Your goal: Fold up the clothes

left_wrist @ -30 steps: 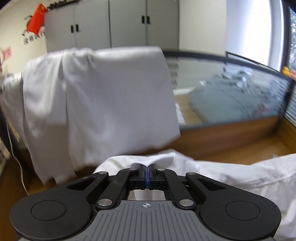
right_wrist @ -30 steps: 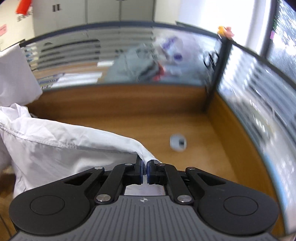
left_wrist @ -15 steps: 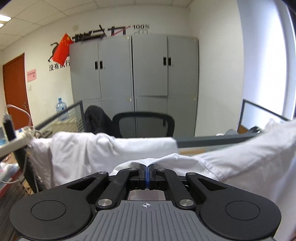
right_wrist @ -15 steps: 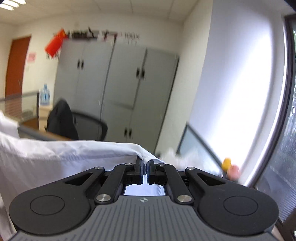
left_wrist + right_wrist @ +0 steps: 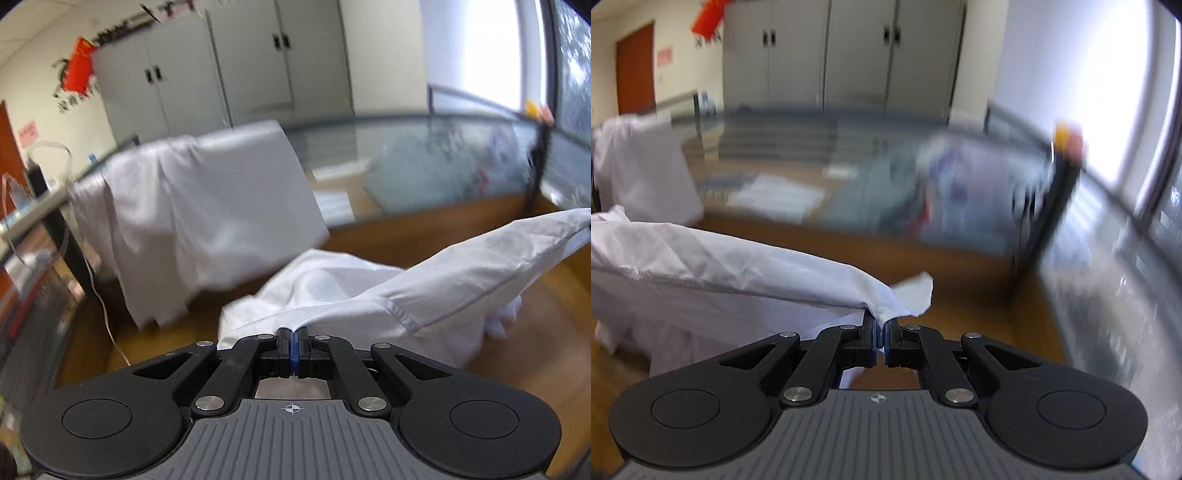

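On my left wrist camera, the left gripper [image 5: 293, 334] has its jaws pressed together on a fold of the white garment [image 5: 424, 291], the cloth pinched right at the tips. From there the fabric runs up and to the right as a taut band with a stitched seam, lifted clear of the wooden desk [image 5: 554, 314], while the rest of it lies bunched in a heap on the desk just beyond the gripper. Behind that heap I see a second white cloth [image 5: 207, 221] draped over the desk partition [image 5: 406, 122], hanging down its near side. Grey cabinets [image 5: 240, 66] stand along the far wall, and a red flag [image 5: 79, 70] hangs at upper left. On my right wrist camera, the right gripper [image 5: 881, 330] is nearly closed, with a thin slit between the jaws, and it holds an edge of the same white garment [image 5: 720, 273]; a small tip of cloth pokes out past the tips. The fabric stretches away to the left, raised above the desk [image 5: 979, 306]. The draped cloth [image 5: 639, 166] shows at far left. The background is badly blurred here, and I can make out only the partition [image 5: 1045, 221] and the cabinets [image 5: 849, 51].
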`<control>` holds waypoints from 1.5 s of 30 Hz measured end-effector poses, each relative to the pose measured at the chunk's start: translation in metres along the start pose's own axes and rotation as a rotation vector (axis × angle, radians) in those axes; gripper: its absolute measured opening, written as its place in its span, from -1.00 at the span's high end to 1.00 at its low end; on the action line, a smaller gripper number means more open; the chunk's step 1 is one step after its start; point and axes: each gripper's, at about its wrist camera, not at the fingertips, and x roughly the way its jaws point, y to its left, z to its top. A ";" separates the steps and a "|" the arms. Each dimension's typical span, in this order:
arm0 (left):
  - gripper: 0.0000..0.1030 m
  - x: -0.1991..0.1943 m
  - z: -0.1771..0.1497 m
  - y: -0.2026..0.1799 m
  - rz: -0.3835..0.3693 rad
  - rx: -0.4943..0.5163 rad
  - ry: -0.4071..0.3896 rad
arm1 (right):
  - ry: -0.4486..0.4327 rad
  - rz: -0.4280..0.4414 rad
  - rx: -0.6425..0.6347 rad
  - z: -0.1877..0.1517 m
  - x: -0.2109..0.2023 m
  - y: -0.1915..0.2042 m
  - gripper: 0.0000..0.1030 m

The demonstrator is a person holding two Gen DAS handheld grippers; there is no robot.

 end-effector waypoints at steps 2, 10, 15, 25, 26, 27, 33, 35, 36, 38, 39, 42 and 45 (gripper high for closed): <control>0.95 0.004 -0.020 -0.015 -0.016 0.032 0.051 | 0.057 -0.006 0.015 -0.028 0.008 -0.003 0.92; 0.95 0.031 -0.090 -0.063 -0.100 0.081 0.253 | 0.283 -0.031 0.074 -0.138 0.039 -0.014 0.92; 0.95 0.049 -0.128 -0.090 -0.138 0.129 0.309 | 0.417 -0.044 0.103 -0.202 0.057 -0.019 0.91; 0.53 0.059 -0.161 -0.079 -0.144 0.137 0.257 | 0.483 0.005 -0.056 -0.194 0.059 0.002 0.26; 0.38 0.056 -0.162 -0.077 -0.153 0.126 0.248 | 0.470 0.021 -0.079 -0.186 0.055 0.006 0.06; 0.22 0.054 -0.161 -0.076 -0.152 0.115 0.240 | 0.451 0.040 -0.101 -0.176 0.050 0.012 -0.03; -0.07 0.040 -0.165 -0.058 -0.112 0.109 0.207 | 0.341 0.167 -0.196 -0.129 0.037 0.057 -0.09; -0.07 0.040 -0.167 -0.047 -0.094 0.107 0.209 | 0.299 0.219 -0.224 -0.115 0.037 0.079 -0.09; -0.07 0.040 -0.169 -0.040 -0.084 0.107 0.213 | 0.281 0.247 -0.235 -0.109 0.038 0.091 -0.12; -0.07 0.041 -0.172 -0.027 -0.066 0.109 0.215 | 0.257 0.302 -0.251 -0.099 0.040 0.116 -0.19; -0.07 0.042 -0.174 -0.019 -0.059 0.111 0.212 | 0.251 0.332 -0.260 -0.095 0.042 0.130 -0.20; -0.07 0.045 -0.177 0.002 -0.049 0.112 0.213 | 0.238 0.403 -0.293 -0.086 0.049 0.174 -0.20; -0.07 0.051 -0.179 0.024 -0.052 0.096 0.207 | 0.230 0.456 -0.318 -0.082 0.055 0.217 -0.20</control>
